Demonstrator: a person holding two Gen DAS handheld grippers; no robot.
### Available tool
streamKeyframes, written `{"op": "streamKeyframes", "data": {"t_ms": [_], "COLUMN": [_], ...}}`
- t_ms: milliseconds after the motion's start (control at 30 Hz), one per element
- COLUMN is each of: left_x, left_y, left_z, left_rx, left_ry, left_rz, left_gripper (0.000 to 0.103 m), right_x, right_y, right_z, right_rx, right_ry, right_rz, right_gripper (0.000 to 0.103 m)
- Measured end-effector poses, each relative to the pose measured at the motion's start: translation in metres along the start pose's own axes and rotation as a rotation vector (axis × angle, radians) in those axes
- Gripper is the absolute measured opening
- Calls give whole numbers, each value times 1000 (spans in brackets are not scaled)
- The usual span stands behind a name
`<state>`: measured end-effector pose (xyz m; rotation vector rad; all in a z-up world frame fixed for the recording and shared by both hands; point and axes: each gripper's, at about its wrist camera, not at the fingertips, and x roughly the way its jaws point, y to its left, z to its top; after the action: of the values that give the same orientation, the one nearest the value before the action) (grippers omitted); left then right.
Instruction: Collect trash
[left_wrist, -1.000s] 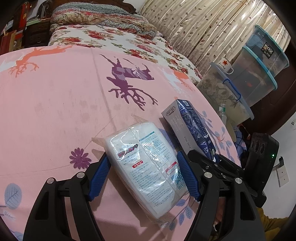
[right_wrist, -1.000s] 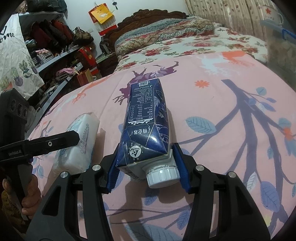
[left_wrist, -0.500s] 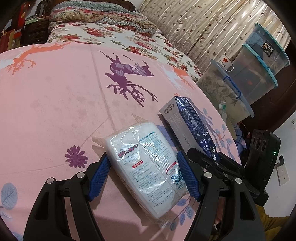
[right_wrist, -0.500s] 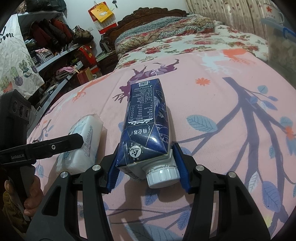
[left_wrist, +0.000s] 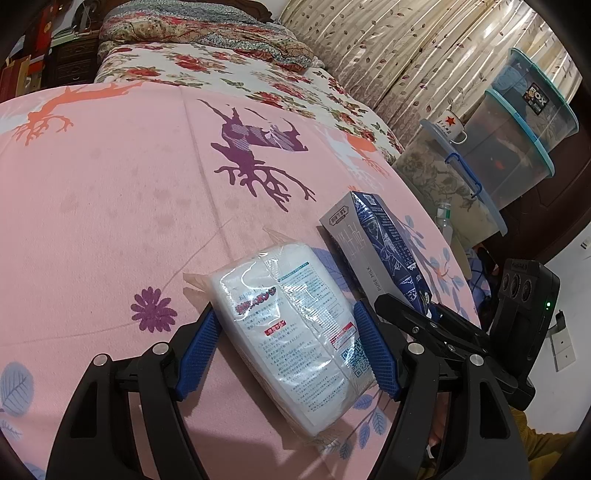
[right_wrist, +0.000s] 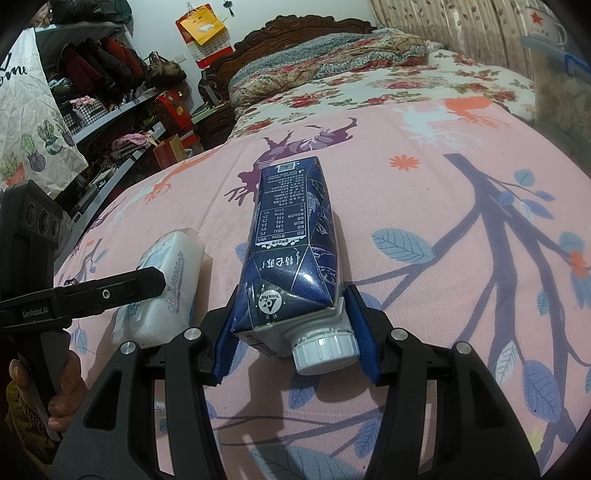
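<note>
A white pack wrapped in clear plastic (left_wrist: 295, 332) lies on the pink bedspread (left_wrist: 110, 221). My left gripper (left_wrist: 286, 321) is shut on it, with a blue pad against each long side. Right beside it lies a dark blue milk carton (right_wrist: 291, 236), its white screw cap (right_wrist: 325, 350) pointing toward me. My right gripper (right_wrist: 293, 306) is shut on the carton's cap end, pads pressing both sides. The carton (left_wrist: 376, 243) and one finger of the right gripper (left_wrist: 424, 317) show in the left wrist view. The pack (right_wrist: 162, 288) and a left gripper finger (right_wrist: 110, 291) show in the right wrist view.
Stacked clear storage bins (left_wrist: 517, 147) with a white cup (left_wrist: 452, 125) on one stand past the bed's right edge, in front of a curtain. Floral bedding (right_wrist: 332, 62) and a carved headboard lie at the far end. Shelves of clothes (right_wrist: 103, 74) stand left. A hand (right_wrist: 62, 384) holds the left gripper's handle.
</note>
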<state>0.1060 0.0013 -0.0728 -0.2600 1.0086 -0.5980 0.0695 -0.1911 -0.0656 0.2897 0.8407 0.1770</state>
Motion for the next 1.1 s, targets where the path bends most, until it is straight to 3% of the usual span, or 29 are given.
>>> {"op": "streamKeyframes", "data": {"t_ms": [833,1100], "left_x": [-2,-7], "left_y": [1,-8], "left_z": [0,2], "left_rx": [-11,23], "left_ry": [2,-22], "left_rz": [-4,-2], "left_gripper": [69,68], "right_x": [0,-8], "right_y": [0,0], "right_z": [1,0], "right_rx": [-3,1], "right_ry": [0,-47], "right_rz": [-1,-11], "right_gripper": [55,55]}}
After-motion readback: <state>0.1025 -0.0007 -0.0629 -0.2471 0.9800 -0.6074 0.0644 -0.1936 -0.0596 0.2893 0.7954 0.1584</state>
